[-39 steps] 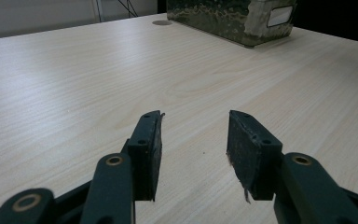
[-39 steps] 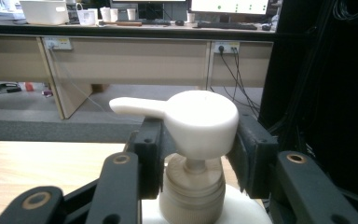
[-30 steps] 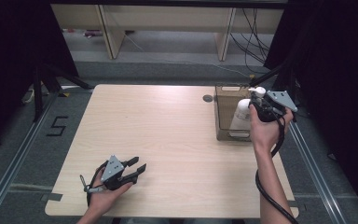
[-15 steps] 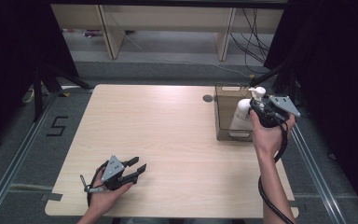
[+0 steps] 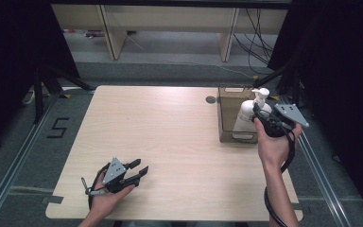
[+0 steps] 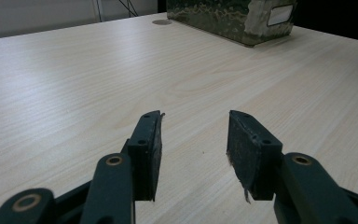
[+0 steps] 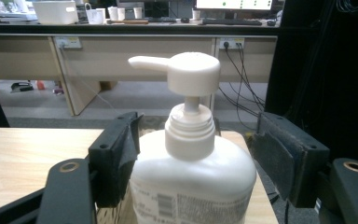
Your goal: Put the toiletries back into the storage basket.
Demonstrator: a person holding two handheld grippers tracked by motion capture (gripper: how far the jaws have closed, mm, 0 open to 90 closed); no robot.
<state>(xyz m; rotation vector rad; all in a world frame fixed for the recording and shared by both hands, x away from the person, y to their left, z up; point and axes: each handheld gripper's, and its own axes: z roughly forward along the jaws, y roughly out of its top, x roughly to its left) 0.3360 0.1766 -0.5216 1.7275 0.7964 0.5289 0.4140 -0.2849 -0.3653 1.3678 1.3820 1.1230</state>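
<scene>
A white pump bottle [image 5: 244,115] stands in a brown box [image 5: 228,115] at the table's right edge. My right gripper [image 5: 260,118] is at the bottle's right side. In the right gripper view the bottle [image 7: 193,179] sits between the two jaws, which are spread wide; the left pad [image 7: 121,154] is against it and the right pad [image 7: 279,158] is a sliver off. My left gripper [image 5: 139,169] rests on the table near the front left, open. Its fingers [image 6: 147,149] have nothing between them.
The pale wooden table [image 5: 170,132] has a small round grommet [image 5: 211,100] behind the box. The box [image 6: 228,18] lies far ahead in the left gripper view. Shelving and cables stand beyond the table's far edge; dark curtains flank both sides.
My right gripper has drifted slightly back toward the person while the bottle stays where it was in the box. The left gripper has not moved.
</scene>
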